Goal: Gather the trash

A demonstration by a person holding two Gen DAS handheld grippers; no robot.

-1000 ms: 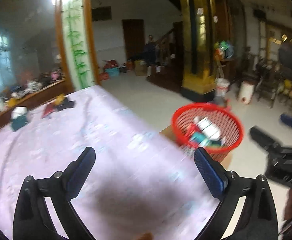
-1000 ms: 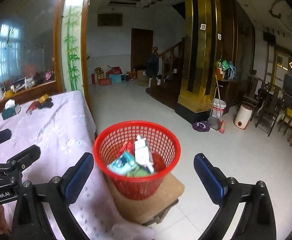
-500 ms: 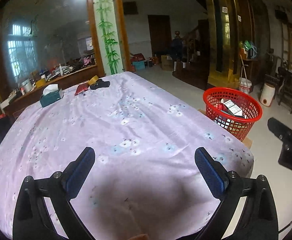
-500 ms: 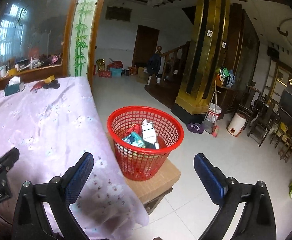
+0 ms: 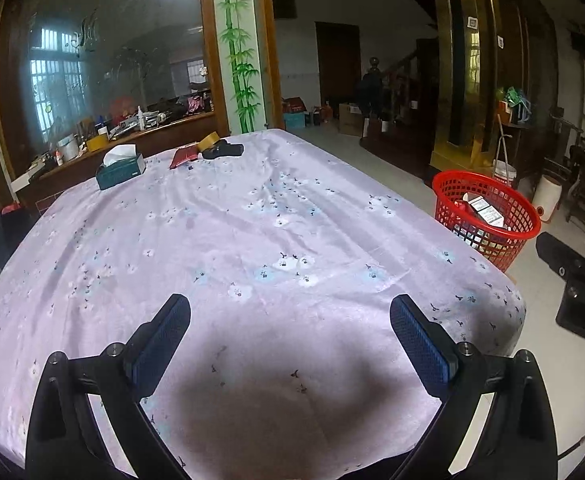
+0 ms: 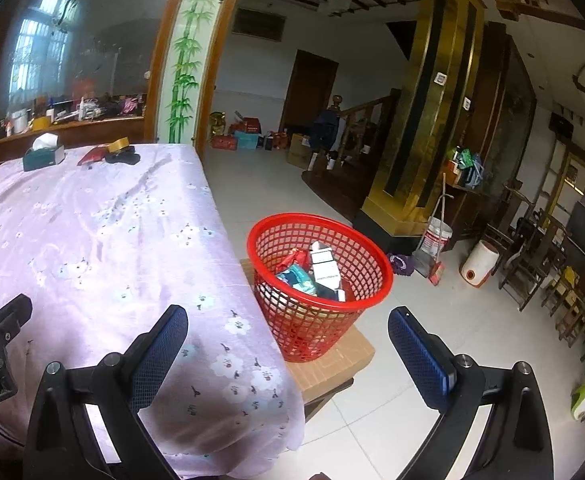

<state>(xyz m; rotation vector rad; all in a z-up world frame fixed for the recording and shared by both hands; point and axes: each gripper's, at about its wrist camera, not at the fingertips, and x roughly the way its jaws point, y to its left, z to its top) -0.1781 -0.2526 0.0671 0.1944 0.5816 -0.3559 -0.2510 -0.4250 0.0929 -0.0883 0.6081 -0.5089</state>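
A red mesh basket stands on a low wooden stool beside the table's right edge, holding several wrappers and a white carton. It also shows in the left wrist view. My left gripper is open and empty above the near part of the lilac floral tablecloth. My right gripper is open and empty, held above the table corner and the basket.
At the table's far end lie a green tissue box, a red packet, a tape roll and a dark object. A cluttered wooden counter stands behind. Tiled floor lies right of the basket.
Both grippers have drawn back and risen from the basket. The left one swung left over the table. Both stayed open and empty.
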